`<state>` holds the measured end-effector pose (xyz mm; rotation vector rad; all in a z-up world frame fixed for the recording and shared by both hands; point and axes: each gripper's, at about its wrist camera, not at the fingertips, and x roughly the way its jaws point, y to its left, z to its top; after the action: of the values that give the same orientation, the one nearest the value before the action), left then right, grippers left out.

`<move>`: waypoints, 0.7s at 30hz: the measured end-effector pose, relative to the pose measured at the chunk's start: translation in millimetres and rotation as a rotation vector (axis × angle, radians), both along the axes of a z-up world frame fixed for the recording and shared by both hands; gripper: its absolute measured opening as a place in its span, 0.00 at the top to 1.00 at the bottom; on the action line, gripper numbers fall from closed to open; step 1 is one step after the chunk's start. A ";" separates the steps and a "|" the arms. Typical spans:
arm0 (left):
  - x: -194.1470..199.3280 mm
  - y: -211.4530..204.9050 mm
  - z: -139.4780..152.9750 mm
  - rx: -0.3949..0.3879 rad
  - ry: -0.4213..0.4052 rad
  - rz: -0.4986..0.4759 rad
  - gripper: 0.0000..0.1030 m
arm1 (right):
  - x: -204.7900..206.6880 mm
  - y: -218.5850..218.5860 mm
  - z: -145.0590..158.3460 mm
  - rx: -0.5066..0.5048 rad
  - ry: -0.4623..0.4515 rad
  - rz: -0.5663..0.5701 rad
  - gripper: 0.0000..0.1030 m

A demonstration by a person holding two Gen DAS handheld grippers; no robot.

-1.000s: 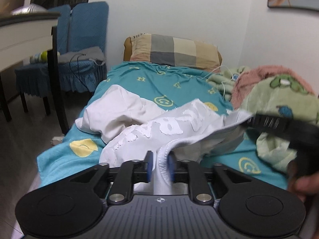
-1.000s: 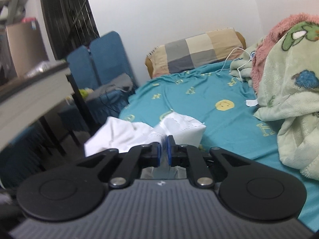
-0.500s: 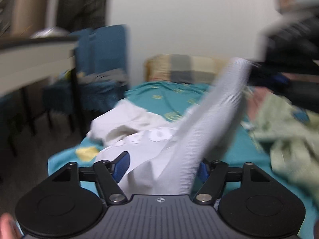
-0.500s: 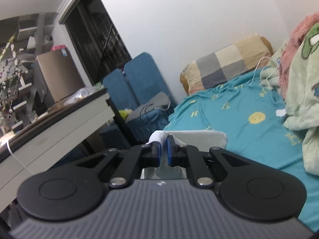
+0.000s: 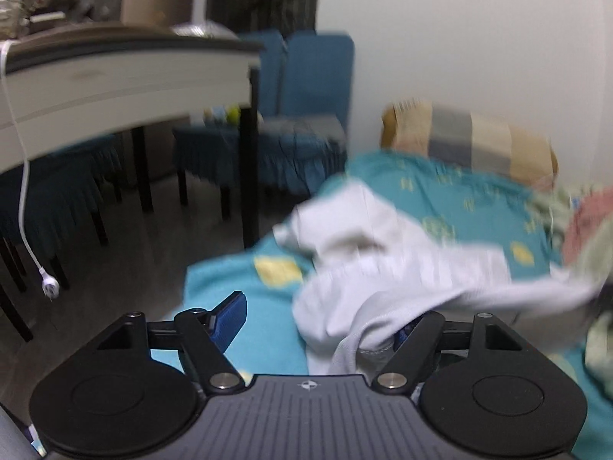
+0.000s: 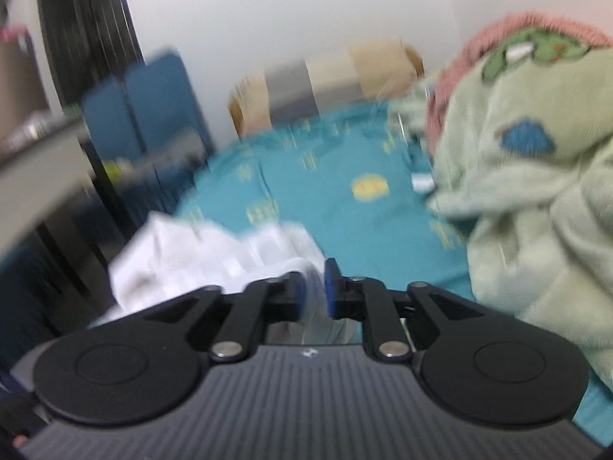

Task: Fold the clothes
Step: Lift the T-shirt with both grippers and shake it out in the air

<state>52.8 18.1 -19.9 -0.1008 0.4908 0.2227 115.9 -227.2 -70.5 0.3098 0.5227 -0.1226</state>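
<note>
Left gripper (image 5: 320,324): jaws now stand wide where they were pinching a fold a second ago; white garment (image 5: 383,264) drapes over the right finger, unpinched.
Right gripper (image 6: 315,287): jaws opening, a white fold between the pads, seemingly slipping free.
Garment: crumpled heap on the near left part of the teal bedsheet (image 5: 479,195), beside the bed's edge.
Meaning: both grips released; likely regrasp before folding.
Far: checked pillow (image 5: 471,142) against the wall.
</note>
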 end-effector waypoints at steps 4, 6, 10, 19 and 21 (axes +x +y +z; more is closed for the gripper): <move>3.3 26.9 17.0 -0.067 -0.036 0.068 0.33 | 12.3 7.4 -29.3 -0.086 0.168 0.001 0.75; 8.2 35.9 17.3 -0.110 -0.004 0.076 0.35 | 10.9 5.0 -36.2 -0.033 0.175 0.005 0.75; 11.6 43.6 17.2 -0.180 0.024 0.057 0.50 | -3.0 8.9 -21.0 -0.067 0.040 -0.043 0.79; 11.2 50.2 77.2 -0.187 -0.159 -0.069 0.89 | -23.3 20.3 79.2 -0.107 -0.281 -0.053 0.95; 3.9 49.5 111.0 -0.148 -0.238 -0.104 0.90 | -30.5 21.4 120.5 -0.109 -0.348 -0.054 0.96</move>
<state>56.7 67.6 91.0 -0.2429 0.2735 0.0710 85.4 -205.7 50.0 0.2323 0.1617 -0.1452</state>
